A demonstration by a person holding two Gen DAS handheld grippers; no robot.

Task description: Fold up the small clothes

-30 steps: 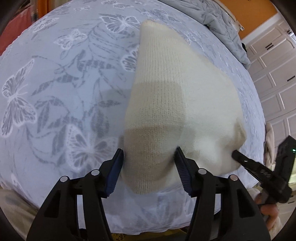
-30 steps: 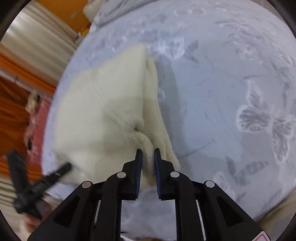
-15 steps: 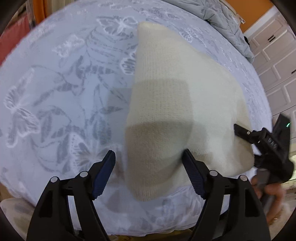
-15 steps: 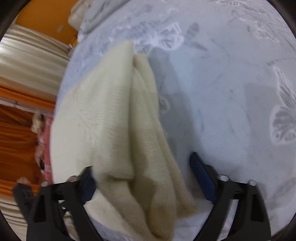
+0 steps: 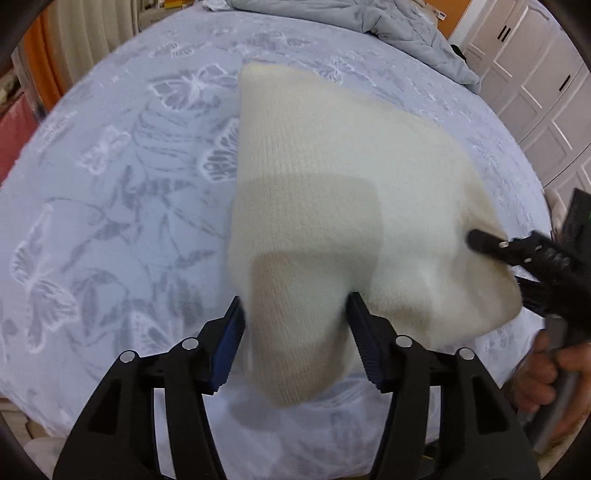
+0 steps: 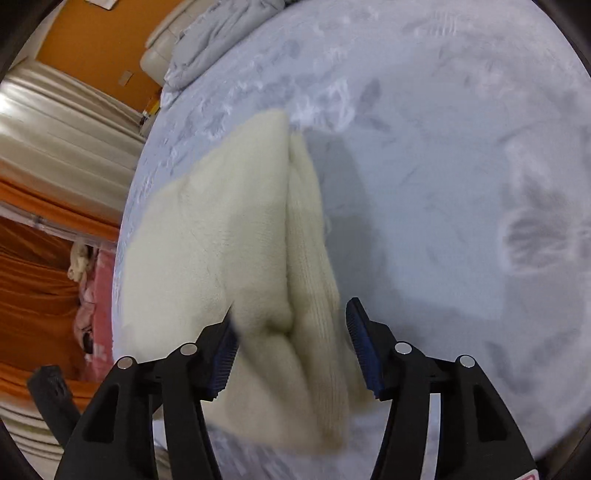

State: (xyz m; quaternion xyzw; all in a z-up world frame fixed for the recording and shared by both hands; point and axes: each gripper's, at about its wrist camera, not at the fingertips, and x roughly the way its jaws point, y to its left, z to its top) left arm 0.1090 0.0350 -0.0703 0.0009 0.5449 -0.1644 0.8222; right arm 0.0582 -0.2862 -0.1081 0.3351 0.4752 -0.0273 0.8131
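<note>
Butterfly-printed pale blue bedding covers the bed that fills both views. At its far edge lies a rumpled grey quilt; white panelled doors stand on the right in the left view, and in the right view cream curtains, orange cloth and an orange wall show on the left.

On the bedding lies the cream knit garment, folded into a rough triangle with its point toward the far side and its wide end near the bed's near edge. In the right view its layers meet in a long crease, with a ribbed strip on the right.

Left gripper is released, its blue-padded jaws spread to either side of the garment's near left corner, which sits between them; whether the pads touch the knit cannot be told. Right gripper is also released, jaws wide apart around the garment's bunched near end. Seen from the left view, it comes in from the right with its tip over the garment's right edge, a hand on its handle.

No containers appear, and no writing can be read.
</note>
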